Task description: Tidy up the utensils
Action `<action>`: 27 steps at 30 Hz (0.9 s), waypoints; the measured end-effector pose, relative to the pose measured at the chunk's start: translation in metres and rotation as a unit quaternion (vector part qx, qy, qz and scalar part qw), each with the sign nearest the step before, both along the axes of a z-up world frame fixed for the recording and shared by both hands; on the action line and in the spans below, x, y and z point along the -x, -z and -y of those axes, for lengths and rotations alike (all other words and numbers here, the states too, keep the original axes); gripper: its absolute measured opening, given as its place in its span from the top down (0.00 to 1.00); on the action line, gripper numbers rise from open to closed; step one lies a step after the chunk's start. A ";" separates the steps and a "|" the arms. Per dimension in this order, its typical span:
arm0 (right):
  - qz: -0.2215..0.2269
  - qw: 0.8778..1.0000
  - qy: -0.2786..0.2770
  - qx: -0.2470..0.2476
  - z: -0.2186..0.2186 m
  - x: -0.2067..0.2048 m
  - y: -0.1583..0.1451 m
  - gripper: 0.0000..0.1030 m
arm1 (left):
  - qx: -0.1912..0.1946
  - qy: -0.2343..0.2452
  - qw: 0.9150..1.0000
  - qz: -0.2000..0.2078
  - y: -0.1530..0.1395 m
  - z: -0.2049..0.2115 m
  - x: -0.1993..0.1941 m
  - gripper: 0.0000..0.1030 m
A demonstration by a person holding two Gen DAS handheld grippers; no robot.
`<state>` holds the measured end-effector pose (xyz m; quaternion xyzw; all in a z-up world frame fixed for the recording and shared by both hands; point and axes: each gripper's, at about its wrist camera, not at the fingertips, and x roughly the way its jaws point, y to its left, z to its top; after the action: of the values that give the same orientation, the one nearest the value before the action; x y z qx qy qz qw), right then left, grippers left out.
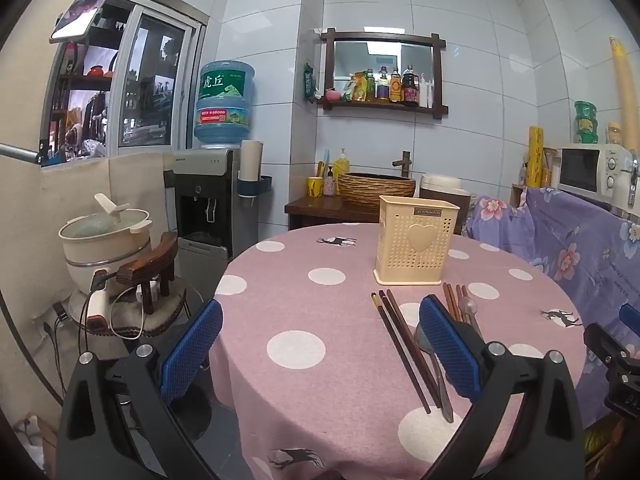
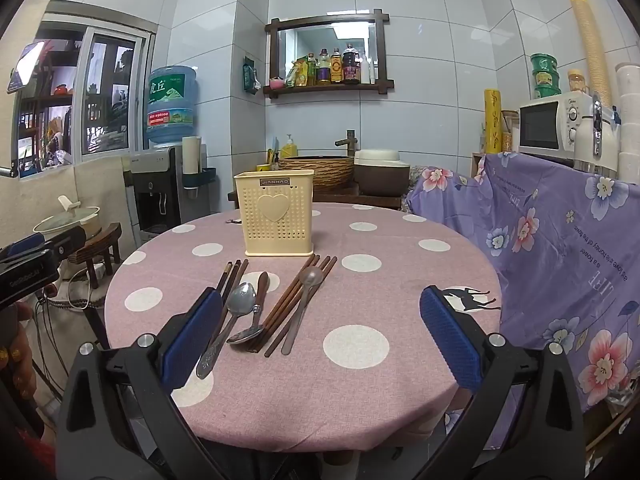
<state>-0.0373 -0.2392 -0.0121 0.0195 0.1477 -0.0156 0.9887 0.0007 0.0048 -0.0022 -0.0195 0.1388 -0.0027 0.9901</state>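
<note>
A cream perforated utensil holder [image 2: 275, 216] with a heart stands on the round pink dotted table [image 2: 360, 364]; it also shows in the left wrist view [image 1: 416, 240]. In front of it lie dark chopsticks [image 2: 232, 276], a steel spoon [image 2: 240, 304], a wooden-handled spoon [image 2: 256, 312], brown chopsticks [image 2: 296, 300] and a clear spoon [image 2: 306, 292]. In the left wrist view the dark chopsticks [image 1: 400, 344] lie beside my right fingertip [image 1: 444, 332]. My left gripper [image 1: 320, 340] is open, above the table's left edge. My right gripper [image 2: 320, 328] is open, above the table, just right of the utensils.
A purple flowered cloth [image 2: 560, 240] covers the surface to the right, with a microwave [image 2: 556, 128] on it. A water dispenser [image 1: 212, 192], a pot [image 1: 104, 236] and a small wooden stool [image 1: 148, 272] stand left of the table. A basin [image 2: 316, 168] stands behind.
</note>
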 end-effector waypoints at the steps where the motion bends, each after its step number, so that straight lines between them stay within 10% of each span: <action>1: 0.000 1.000 0.000 0.000 0.000 0.000 0.000 0.05 | 0.000 0.000 1.000 0.001 -0.001 -0.001 0.000 0.05; 27: 0.000 1.000 0.000 0.000 0.001 0.000 0.000 0.05 | -0.004 -0.004 1.000 0.008 -0.003 0.003 0.001 0.05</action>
<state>-0.0372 -0.2398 -0.0126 0.0198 0.1476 -0.0157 0.9887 -0.0004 0.0016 0.0005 -0.0161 0.1313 0.0018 0.9912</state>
